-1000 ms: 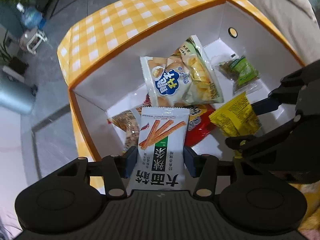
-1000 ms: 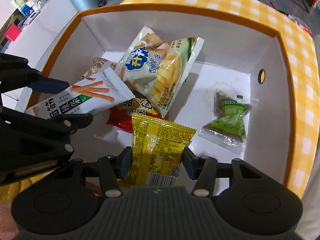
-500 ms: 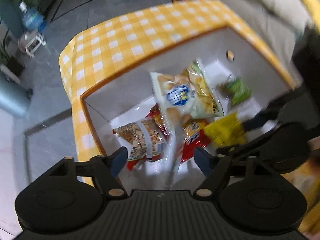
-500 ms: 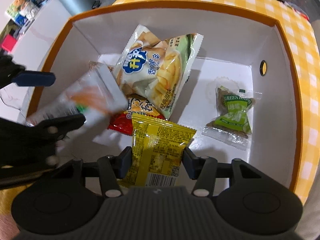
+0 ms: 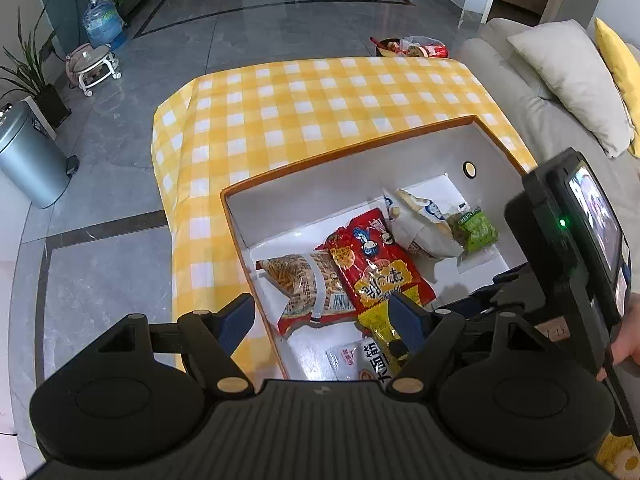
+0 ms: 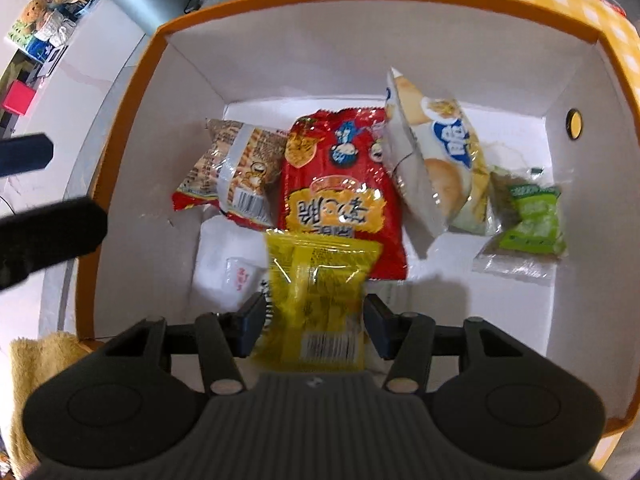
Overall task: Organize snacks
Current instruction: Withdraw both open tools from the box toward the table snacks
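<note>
A white box with an orange rim [image 6: 120, 128] sits on a table covered with a yellow checked cloth [image 5: 320, 104]. Several snack packets already lie inside it.

From the right-hand camera, the packets in the box run left to right: a striped packet of crunchy sticks [image 6: 232, 168], a large red bag [image 6: 340, 184], a pale chip bag [image 6: 436, 160] tipped on its side, and a small green packet [image 6: 532, 220] near the right wall. A white packet [image 6: 240, 276] lies flat on the box floor, near the front.

The right gripper [image 6: 316, 320] hangs low over the near part of the box. A yellow packet [image 6: 316, 300] sits between its fingers, which look slightly parted from the packet's edges. The picture is blurred there, so it is unclear whether the packet is gripped or dropping.

The left gripper [image 5: 320, 316] hovers above the box's near left corner. Its fingers are spread wide and hold nothing.

The task looks well advanced: five packets rest in the box, and the yellow one is the last seen outside its floor. More snacks [image 5: 416, 46] appear beyond the table's far edge, too small to identify.
</note>
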Available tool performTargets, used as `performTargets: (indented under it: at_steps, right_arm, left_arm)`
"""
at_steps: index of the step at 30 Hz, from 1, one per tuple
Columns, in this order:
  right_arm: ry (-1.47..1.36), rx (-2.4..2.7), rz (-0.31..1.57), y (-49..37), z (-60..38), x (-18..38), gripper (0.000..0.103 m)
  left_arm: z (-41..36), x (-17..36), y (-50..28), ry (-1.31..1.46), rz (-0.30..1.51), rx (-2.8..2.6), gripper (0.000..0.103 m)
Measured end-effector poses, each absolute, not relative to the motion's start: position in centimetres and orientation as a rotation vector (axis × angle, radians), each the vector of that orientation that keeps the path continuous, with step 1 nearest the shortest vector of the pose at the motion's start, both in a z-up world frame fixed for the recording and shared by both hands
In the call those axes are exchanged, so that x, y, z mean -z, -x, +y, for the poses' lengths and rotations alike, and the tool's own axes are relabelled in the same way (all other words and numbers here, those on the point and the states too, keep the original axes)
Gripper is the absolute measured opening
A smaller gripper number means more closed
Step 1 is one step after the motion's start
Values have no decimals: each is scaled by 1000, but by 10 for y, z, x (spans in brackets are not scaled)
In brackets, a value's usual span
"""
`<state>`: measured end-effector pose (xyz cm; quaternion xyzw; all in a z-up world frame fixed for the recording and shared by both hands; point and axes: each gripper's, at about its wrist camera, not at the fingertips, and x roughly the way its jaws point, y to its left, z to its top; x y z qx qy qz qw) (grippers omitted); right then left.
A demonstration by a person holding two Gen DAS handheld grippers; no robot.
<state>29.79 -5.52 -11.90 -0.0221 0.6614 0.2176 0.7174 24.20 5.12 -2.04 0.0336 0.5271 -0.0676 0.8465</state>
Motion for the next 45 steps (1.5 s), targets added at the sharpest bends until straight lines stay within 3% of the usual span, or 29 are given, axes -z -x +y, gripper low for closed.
performTargets:
  at_steps: [3, 11, 30, 45]
  right_arm:
    - [53, -466, 1456, -297, -55, 114, 64]
    - [53, -453, 1389, -286, -71, 83, 65]
    - [127, -348, 962, -164, -133, -7, 77]
    - [148, -239, 811, -83, -169, 12, 90]
  left_arm:
    - [52, 20, -238, -75, 1106, 146, 89]
    - [49, 11, -225, -52, 1095, 168, 89]
    - [11, -27, -149, -42, 893, 295, 89]
    - [2, 2, -92, 127, 843, 278, 90]
